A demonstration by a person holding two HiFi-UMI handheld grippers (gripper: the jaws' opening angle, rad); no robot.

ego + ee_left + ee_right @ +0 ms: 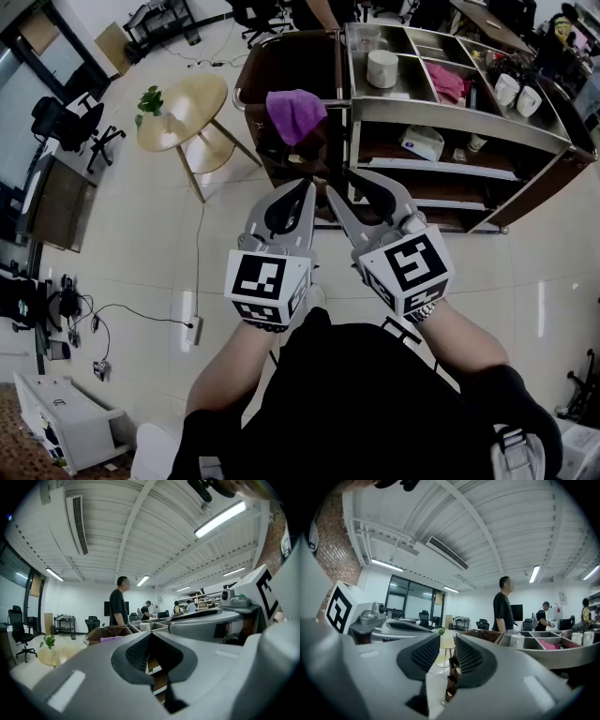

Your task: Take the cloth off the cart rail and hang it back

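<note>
Steel cart (pixel 459 118) stands on pale tiled floor (pixel 141 253). Purple cloth (pixel 295 112) draped over rail (pixel 242 94) at cart's end nearer round wooden table (pixel 183 112). Cart's top compartments: white cylinder (pixel 382 68), pink cloth (pixel 448 82), white mugs (pixel 507 89). Cart's middle shelf: white pack (pixel 421 142). Small plant (pixel 150 100) on table.

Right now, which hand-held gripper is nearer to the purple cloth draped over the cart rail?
Left, narrowly. The left hand-held gripper is lined up directly short of the purple cloth; the right hand-held gripper is alongside, offset toward the cart's metal shelves. Neither touches it.
</note>
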